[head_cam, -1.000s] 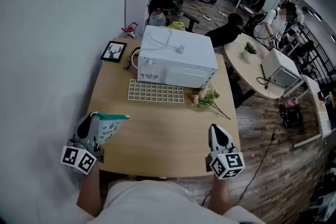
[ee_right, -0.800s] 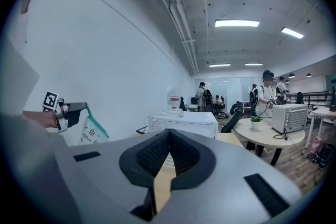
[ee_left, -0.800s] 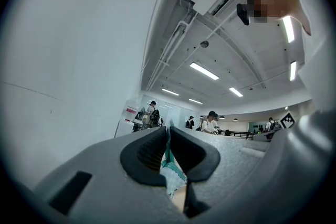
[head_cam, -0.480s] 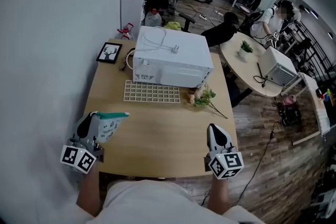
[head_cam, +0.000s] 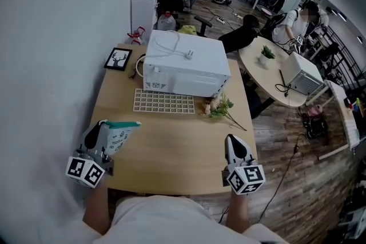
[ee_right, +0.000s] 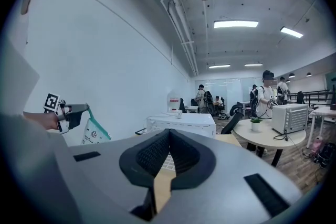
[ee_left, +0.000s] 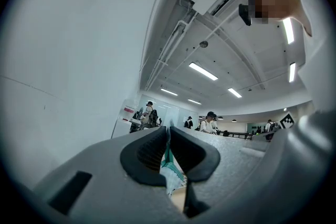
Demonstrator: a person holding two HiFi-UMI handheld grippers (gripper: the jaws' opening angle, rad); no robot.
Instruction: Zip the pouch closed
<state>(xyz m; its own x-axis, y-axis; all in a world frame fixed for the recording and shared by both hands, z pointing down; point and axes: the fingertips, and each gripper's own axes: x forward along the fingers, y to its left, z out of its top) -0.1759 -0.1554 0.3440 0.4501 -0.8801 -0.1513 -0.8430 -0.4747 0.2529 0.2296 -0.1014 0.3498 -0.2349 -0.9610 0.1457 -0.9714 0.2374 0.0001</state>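
Note:
The pouch (head_cam: 118,136) is white with a teal top edge and hangs above the wooden table's (head_cam: 171,140) front left part. My left gripper (head_cam: 100,130) is shut on its corner; in the left gripper view the teal and white fabric (ee_left: 169,168) is pinched between the pads. From the right gripper view the pouch (ee_right: 93,131) dangles from the left gripper (ee_right: 79,111) at far left. My right gripper (head_cam: 232,144) is shut with nothing in it near the table's front right edge; its jaws (ee_right: 168,140) meet tip to tip.
A white microwave (head_cam: 182,66) stands at the table's back with a white grid tray (head_cam: 162,102) in front of it and a flower sprig (head_cam: 219,109) to the right. A framed deer picture (head_cam: 118,58) lies at the back left. A round table (head_cam: 280,71) and people stand beyond.
Both grippers and the pouch keep their places; only the head view shifts slightly, so the table's things sit a bit further left and up.

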